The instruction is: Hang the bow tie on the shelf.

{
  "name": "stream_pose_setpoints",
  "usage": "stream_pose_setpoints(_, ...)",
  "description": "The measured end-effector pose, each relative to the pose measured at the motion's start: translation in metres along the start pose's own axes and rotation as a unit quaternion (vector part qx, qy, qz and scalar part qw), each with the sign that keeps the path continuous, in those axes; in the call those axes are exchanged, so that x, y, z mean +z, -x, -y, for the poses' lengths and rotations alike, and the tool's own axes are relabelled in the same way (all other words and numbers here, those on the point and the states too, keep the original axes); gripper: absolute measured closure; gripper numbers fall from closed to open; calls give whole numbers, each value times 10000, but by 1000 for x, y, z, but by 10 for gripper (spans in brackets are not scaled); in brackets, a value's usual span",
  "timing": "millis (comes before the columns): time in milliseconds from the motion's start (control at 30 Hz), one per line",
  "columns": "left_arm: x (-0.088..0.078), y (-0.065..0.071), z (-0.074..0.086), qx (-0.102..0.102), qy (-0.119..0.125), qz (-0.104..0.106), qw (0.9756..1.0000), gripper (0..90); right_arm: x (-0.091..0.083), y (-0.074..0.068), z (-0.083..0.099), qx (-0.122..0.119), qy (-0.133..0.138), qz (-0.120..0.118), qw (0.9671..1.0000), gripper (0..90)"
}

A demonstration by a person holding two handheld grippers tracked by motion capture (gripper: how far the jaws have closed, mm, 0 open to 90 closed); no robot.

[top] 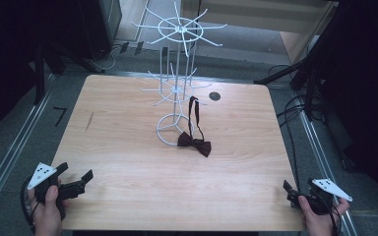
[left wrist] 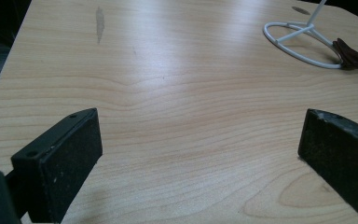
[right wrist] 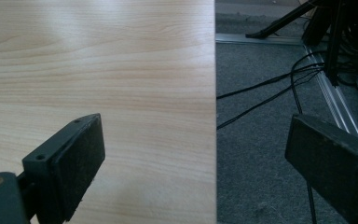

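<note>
Two grippers waited at the near corners of the wooden counter [top: 128, 162], one in each hand. The left gripper [top: 74, 178] sat over the near left corner, and its jaws were wide apart with nothing between them. In the left gripper view, bare wood lay between the two black jaws. The right gripper [top: 291, 191] was at the near right corner, right at the edge. Its jaws were wide apart too and held nothing. In the right gripper view, one jaw was over the wood and the other was over the grey floor [right wrist: 261, 140], where some black cables [right wrist: 270, 88] ran.

A white wire stand [top: 177, 83] stood in the middle of the counter, toward the far side. It had thin arms that stuck out like spokes and a round ring at the bottom. A dark red bow tie [top: 194, 144] lay on the counter, touching the near right side of that ring. Its dark strap [top: 193, 115] went up and hung on a low arm of the stand. The bow tie was well apart from both grippers.
</note>
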State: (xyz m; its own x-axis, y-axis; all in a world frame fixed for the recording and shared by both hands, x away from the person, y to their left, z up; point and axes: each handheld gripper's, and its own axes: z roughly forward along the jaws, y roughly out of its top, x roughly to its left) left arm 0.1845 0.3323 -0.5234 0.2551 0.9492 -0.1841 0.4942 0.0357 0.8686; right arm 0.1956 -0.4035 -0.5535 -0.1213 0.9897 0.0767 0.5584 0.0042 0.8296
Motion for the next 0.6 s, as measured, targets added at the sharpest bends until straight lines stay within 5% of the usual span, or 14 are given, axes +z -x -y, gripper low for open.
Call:
stream_pose_setpoints(167,0,0,0,-14,5,7,10000,2,-4,5,7,147,113,17,9998,62)
stream_pose_setpoints(367,1,1,0,5,-40,25,10000,2,-6,-1,9,-69,214,137,9997,80)
stream_pose_setpoints(600,2,1,-1,40,-87,-12,10000,2,-7,-1,11,-8,278,159,9995,80)
